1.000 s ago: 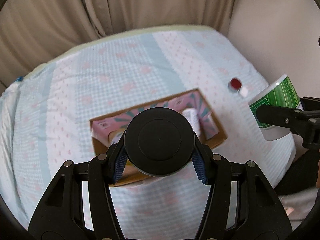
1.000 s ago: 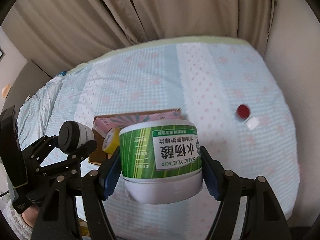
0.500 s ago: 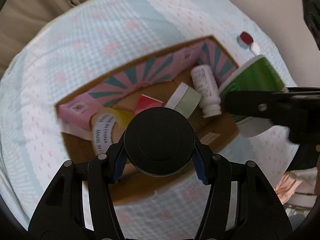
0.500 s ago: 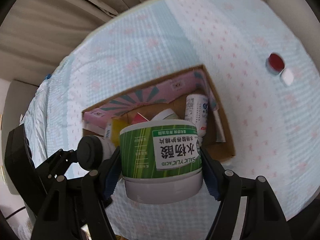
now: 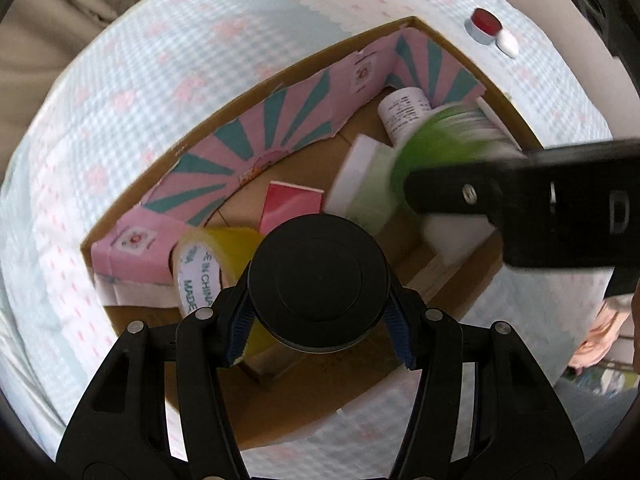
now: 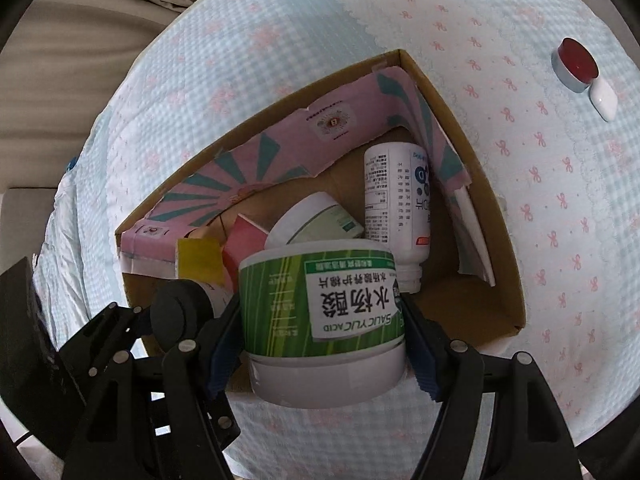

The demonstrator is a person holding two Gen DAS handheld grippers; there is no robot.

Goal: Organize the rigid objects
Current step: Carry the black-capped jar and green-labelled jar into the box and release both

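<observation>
My left gripper [image 5: 318,316] is shut on a black-capped bottle [image 5: 318,282] and holds it over the near part of an open cardboard box [image 5: 448,46]. My right gripper [image 6: 324,344] is shut on a green-and-white jar [image 6: 320,296] just above the box's near edge [image 6: 516,280]; the jar shows blurred in the left wrist view [image 5: 440,148]. Inside the box lie a white bottle [image 6: 396,200], a white-lidded jar [image 6: 312,220], a red card [image 5: 290,208] and a yellow tape roll [image 5: 212,260].
The box sits on a bed with a pale blue checked cover [image 6: 500,20]. A red-topped tin [image 6: 576,64] and a small white piece [image 6: 604,98] lie on the cover to the box's right. Beige curtains [image 6: 100,0] hang behind the bed.
Both grippers have moved forward and down toward the box with their loads, so the box now fills the views. The green jar has come over the box's near right part.
</observation>
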